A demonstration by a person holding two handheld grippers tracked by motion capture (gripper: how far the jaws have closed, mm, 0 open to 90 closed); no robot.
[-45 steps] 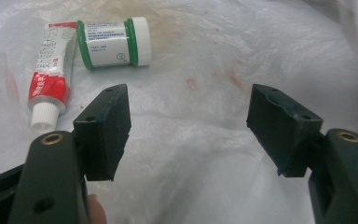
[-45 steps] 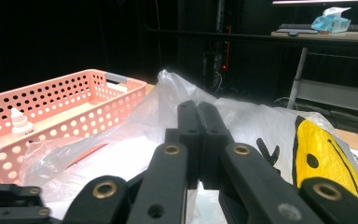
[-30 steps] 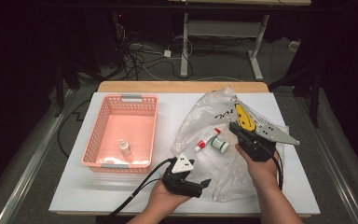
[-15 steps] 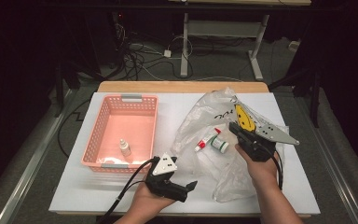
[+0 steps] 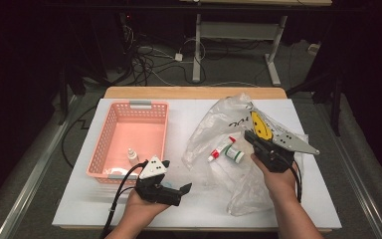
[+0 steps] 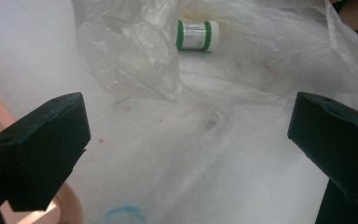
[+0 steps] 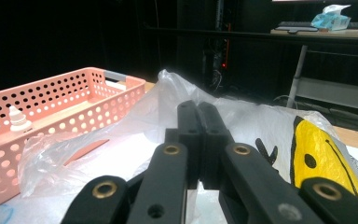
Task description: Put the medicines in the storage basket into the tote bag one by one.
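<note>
Two tongs work beside a clear plastic bag (image 5: 229, 149): left tongs (image 5: 176, 191), jaws just opened wide and empty; right tongs (image 5: 251, 139) pinching the bag's film.

One pink basket (image 5: 129, 139), one clear plastic bag (image 5: 219, 124), one dropper bottle (image 5: 132, 156), one tube (image 5: 221, 149) and one green-capped jar (image 5: 235, 154) are counted.

Green-capped jar (image 6: 197, 35) on plastic bag (image 6: 135, 51)
</note>
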